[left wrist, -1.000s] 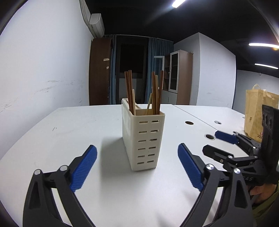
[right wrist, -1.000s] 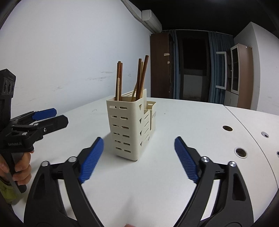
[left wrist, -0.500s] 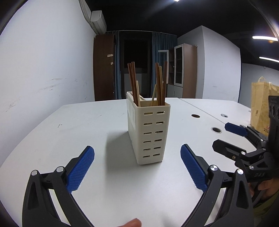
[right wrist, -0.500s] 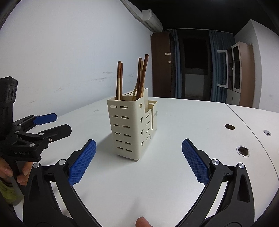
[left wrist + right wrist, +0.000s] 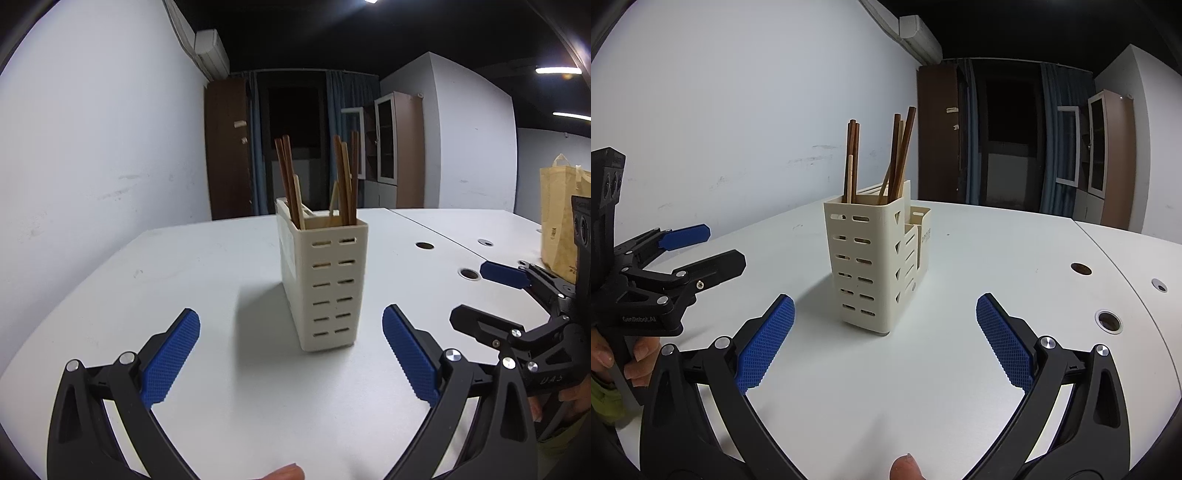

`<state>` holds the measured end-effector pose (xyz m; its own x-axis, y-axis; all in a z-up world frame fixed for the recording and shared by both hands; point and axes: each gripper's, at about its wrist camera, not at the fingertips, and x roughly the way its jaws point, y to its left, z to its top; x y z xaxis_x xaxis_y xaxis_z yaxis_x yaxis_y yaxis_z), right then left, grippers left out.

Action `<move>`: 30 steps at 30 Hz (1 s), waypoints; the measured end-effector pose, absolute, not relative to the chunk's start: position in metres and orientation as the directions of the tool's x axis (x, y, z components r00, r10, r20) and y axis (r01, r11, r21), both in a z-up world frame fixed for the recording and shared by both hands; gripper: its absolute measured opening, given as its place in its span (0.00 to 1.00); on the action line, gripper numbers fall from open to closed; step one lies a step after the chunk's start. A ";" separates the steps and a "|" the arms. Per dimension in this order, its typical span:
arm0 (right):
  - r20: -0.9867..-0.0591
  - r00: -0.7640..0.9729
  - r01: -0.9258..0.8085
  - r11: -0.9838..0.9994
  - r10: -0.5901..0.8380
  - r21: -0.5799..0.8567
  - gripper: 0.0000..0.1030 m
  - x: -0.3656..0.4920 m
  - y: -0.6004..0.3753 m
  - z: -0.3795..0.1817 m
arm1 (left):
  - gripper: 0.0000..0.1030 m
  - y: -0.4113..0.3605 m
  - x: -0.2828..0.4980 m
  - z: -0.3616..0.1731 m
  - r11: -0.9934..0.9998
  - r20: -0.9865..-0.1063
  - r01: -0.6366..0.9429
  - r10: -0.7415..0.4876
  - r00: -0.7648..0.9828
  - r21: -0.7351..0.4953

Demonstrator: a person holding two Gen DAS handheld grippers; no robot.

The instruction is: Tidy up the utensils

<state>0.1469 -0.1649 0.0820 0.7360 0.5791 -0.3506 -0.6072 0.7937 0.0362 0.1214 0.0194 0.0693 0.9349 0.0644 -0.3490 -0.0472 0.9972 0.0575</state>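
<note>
A cream slotted utensil holder (image 5: pixel 325 284) (image 5: pixel 871 262) stands upright on the white table (image 5: pixel 184 280) (image 5: pixel 997 258). Several brown chopsticks (image 5: pixel 347 181) (image 5: pixel 901 155) stick up out of its tall compartment. My left gripper (image 5: pixel 291 354) is open, short of the holder, with nothing between its blue pads. My right gripper (image 5: pixel 886 339) is open as well, just in front of the holder and empty. Each gripper shows in the other's view: the right gripper (image 5: pixel 480 291) at the right edge, the left gripper (image 5: pixel 705 245) at the left edge, both held by hands.
A brown paper bag (image 5: pixel 561 218) stands at the table's far right. Round cable holes (image 5: pixel 424 245) (image 5: pixel 1109 320) dot the tabletop. A white wall (image 5: pixel 738 110) runs along the left; cabinets (image 5: pixel 397 155) and a dark curtain stand behind.
The right gripper's jaws have spread wider. The left wrist view has tipped a little, so the holder sits slightly further right and lower.
</note>
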 end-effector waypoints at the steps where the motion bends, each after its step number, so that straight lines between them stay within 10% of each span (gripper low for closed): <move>1: -0.356 0.735 -0.607 0.794 0.577 0.035 0.92 0.147 -0.164 0.082 | 0.95 0.019 0.121 0.069 0.997 -0.346 -0.047 0.065 0.936 0.060; 30: -0.392 0.722 -0.610 0.792 0.570 0.027 0.92 0.148 -0.160 0.077 | 0.95 0.020 0.123 0.067 0.998 -0.374 -0.038 0.050 0.926 0.039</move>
